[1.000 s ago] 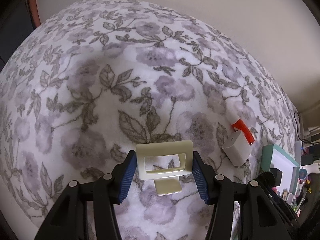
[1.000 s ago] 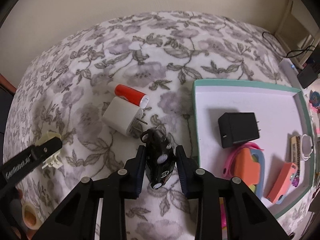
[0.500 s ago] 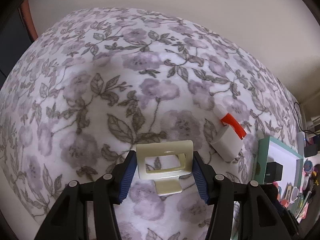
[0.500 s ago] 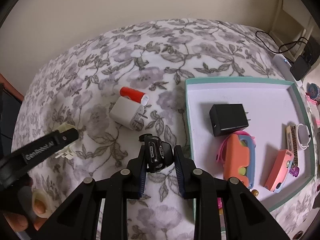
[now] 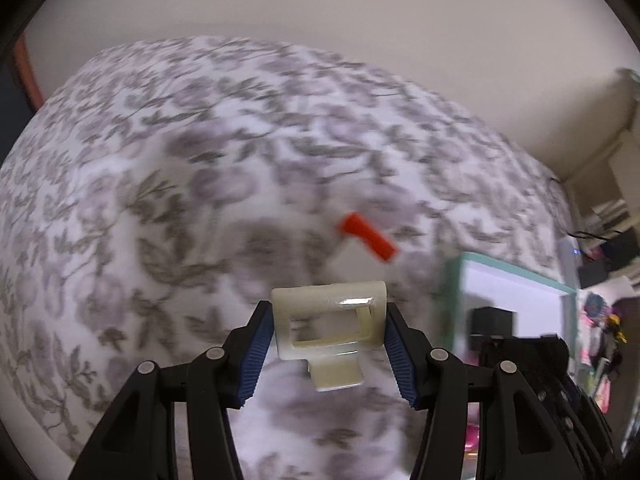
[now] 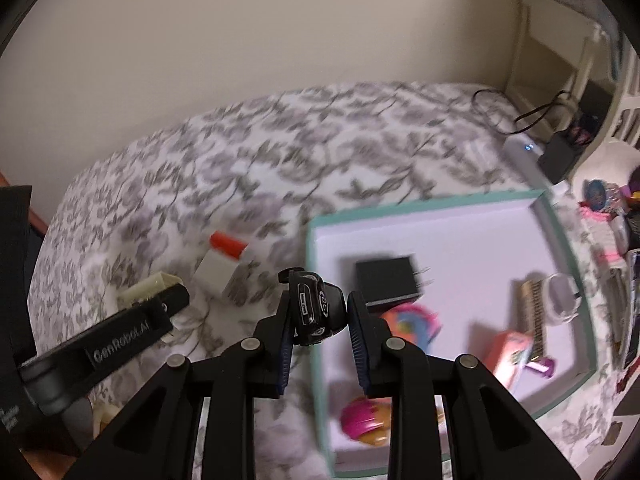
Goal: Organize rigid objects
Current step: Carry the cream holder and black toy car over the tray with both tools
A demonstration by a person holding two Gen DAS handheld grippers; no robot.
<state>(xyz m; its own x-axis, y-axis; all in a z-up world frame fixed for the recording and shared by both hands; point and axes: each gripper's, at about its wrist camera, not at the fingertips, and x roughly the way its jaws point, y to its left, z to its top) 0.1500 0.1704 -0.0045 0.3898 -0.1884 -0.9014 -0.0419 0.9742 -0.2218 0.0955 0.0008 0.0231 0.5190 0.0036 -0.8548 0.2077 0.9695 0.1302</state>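
Right gripper point(image 6: 318, 330) clamps a small black toy car point(image 6: 316, 306), hanging over the teal near-left rim of the tray point(image 6: 316, 304). Left gripper point(image 5: 329, 354) grips a cream plastic clip point(image 5: 329, 322) above the floral bed cover point(image 5: 160, 160). Beyond lie a white charger point(image 6: 218, 272) and red tube point(image 6: 228, 241); open bedding stretches to the wall.

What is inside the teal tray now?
The teal tray holds a black charger, a pink case, a comb-like strip and colourful toys. The right hand-held gripper covers its near-left part.
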